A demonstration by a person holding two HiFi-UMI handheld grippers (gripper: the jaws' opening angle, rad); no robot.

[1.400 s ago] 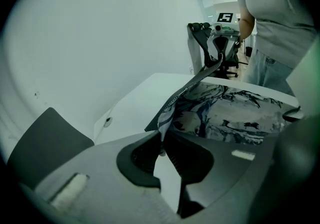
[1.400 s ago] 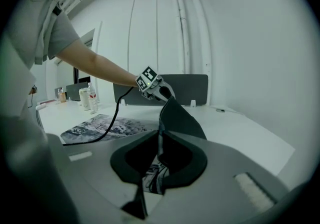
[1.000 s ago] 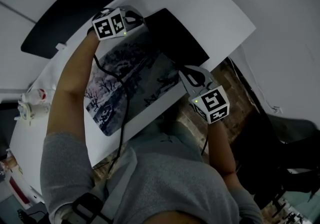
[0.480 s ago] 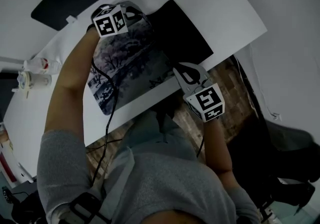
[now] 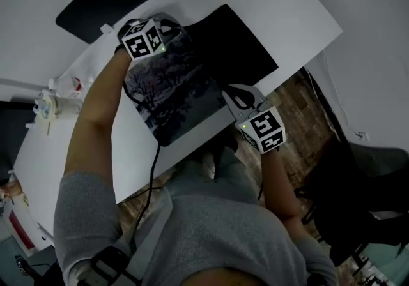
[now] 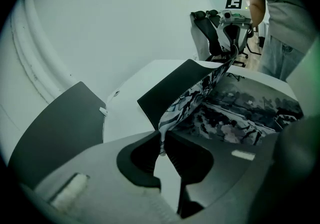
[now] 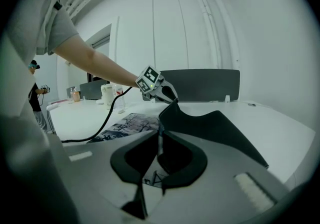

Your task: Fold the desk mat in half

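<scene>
Black-backed desk mat (image 5: 172, 93) farther folded than before, clamped in left tongs (image 6: 160, 140), right tongs (image 7: 159, 140).

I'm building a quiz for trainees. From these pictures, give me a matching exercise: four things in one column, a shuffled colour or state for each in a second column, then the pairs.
1 mat
2 table
3 left gripper
4 cable

a white
b shut on the mat's edge
c trails from the left gripper
d partly folded, black underside showing

Pairs: 1-d, 2-a, 3-b, 4-c
</scene>
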